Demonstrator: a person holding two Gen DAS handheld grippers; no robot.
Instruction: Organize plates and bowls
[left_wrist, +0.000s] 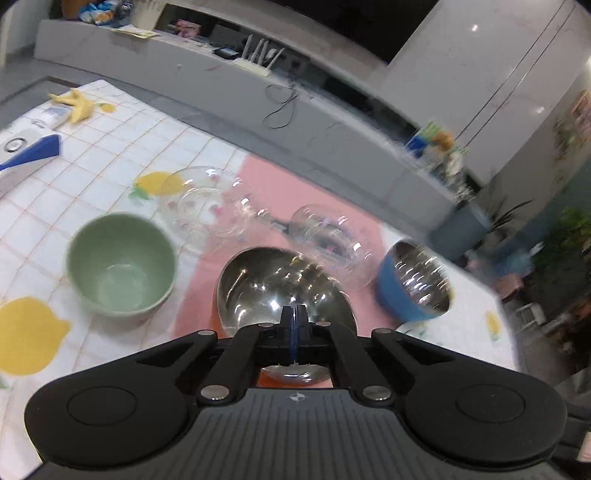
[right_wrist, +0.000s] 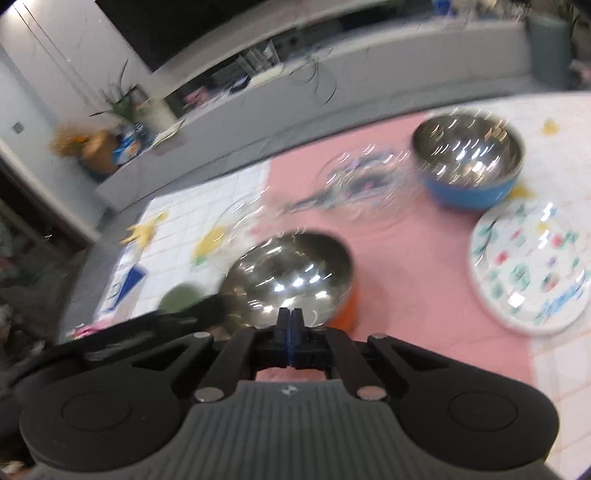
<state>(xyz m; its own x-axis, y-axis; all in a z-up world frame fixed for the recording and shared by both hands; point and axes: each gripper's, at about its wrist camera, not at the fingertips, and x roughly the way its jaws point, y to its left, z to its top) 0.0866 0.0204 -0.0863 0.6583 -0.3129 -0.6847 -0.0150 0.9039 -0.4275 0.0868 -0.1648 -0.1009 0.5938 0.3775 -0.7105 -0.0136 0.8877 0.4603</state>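
Left gripper and right gripper: jaws together, empty, both above steel bowl with orange base on pink mat. Beyond: green bowl, patterned plate, blue-based steel bowl, blurred clear glass dishes.

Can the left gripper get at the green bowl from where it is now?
Probably yes. The green bowl stands upright on the tablecloth, apart from the steel bowl with the orange outside, with nothing over it. But the left gripper is shut over the steel bowl's near rim, so it must open first.
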